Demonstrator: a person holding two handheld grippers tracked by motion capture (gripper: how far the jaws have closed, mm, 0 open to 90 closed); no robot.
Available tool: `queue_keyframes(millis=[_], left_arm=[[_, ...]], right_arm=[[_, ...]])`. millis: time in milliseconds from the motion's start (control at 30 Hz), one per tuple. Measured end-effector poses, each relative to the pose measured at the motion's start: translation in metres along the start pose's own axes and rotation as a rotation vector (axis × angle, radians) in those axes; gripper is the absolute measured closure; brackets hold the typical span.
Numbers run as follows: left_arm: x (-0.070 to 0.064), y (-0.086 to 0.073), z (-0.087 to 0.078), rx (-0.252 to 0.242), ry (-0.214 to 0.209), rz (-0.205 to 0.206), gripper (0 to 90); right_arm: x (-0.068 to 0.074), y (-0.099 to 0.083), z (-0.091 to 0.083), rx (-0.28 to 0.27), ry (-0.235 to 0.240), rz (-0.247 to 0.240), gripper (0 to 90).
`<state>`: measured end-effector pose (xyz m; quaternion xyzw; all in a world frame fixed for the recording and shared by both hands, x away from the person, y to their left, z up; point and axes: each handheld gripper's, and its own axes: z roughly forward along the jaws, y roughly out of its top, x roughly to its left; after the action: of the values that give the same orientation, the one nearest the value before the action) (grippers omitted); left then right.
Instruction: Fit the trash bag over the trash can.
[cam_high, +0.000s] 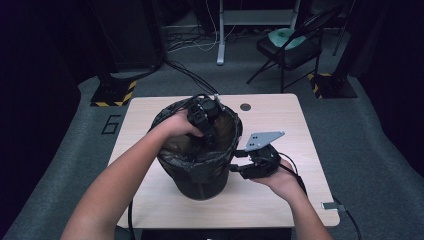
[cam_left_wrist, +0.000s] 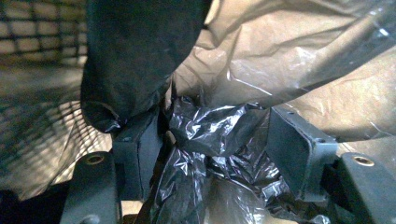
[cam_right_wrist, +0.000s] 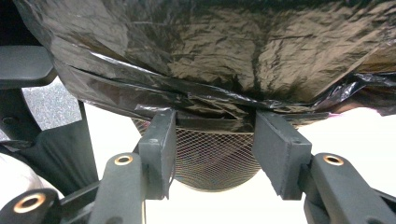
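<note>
a painted "6" (cam_high: 111, 124) is showing left of the table (cam_high: 280, 200), the left gripper (cam_high: 201, 114) is reaching jaws apart around crumpled bag liner (cam_left_wrist: 210, 135) inside the centre-frame bin (cam_high: 200, 182), the right gripper (cam_high: 239, 161) is hovering jaws apart at its rim.

Bin liner (cam_left_wrist: 210, 130): thin black plastic film, glossy, heavily crinkled, translucent brown where light passes through.
Waste bin (cam_right_wrist: 210, 158): fine wire mesh, dark, matt.
Table (cam_high: 280, 120): pale wood-grain top, smooth, matt.
Left gripper (cam_left_wrist: 212, 144), right gripper (cam_right_wrist: 212, 149): matt black jaws with brass-coloured rivets.
Floor (cam_high: 370, 145): grey carpet, rough.
</note>
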<state>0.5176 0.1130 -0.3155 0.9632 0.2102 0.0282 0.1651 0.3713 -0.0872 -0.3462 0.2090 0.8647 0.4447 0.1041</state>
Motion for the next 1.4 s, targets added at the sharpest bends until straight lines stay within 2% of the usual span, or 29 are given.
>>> queue_keyframes(millis=[133,200,333,533,667,900,1000,1133,1333,1400], left_arm=[[-0.001,-0.004,-0.018,-0.048,0.006,-0.004,34.5],[-0.003,-0.007,-0.031,-0.056,0.004,0.001,32.8],[-0.007,-0.018,-0.057,-0.104,0.016,0.014,33.4],[-0.013,-0.046,-0.097,-0.198,0.051,0.007,33.9],[-0.016,-0.068,-0.113,-0.231,0.073,0.0,34.0],[-0.012,-0.109,-0.133,-0.292,0.095,-0.047,34.0],[-0.006,-0.128,-0.139,-0.334,0.106,-0.087,34.0],[0.0,-0.149,-0.145,-0.365,0.11,-0.127,33.9],[0.004,-0.176,-0.151,-0.425,0.118,-0.161,33.9],[0.003,-0.185,-0.149,-0.46,0.102,-0.183,33.9]], right_arm=[[0.0,0.0,0.0,0.0,0.0,-0.002,48.7],[0.001,0.0,0.001,0.002,-0.001,-0.001,48.4],[0.001,0.0,0.001,0.0,-0.001,0.0,48.4],[0.001,0.0,0.002,0.003,-0.009,0.002,48.1],[0.001,0.0,0.001,0.008,-0.006,0.005,48.2],[-0.002,-0.002,-0.001,0.018,-0.008,0.019,48.0],[-0.004,-0.003,-0.004,0.011,-0.01,0.021,48.0],[-0.007,-0.004,-0.01,0.007,-0.011,0.031,47.9],[-0.011,-0.006,-0.02,-0.008,-0.019,0.047,47.8],[-0.012,-0.006,-0.023,-0.013,-0.023,0.049,47.7]])
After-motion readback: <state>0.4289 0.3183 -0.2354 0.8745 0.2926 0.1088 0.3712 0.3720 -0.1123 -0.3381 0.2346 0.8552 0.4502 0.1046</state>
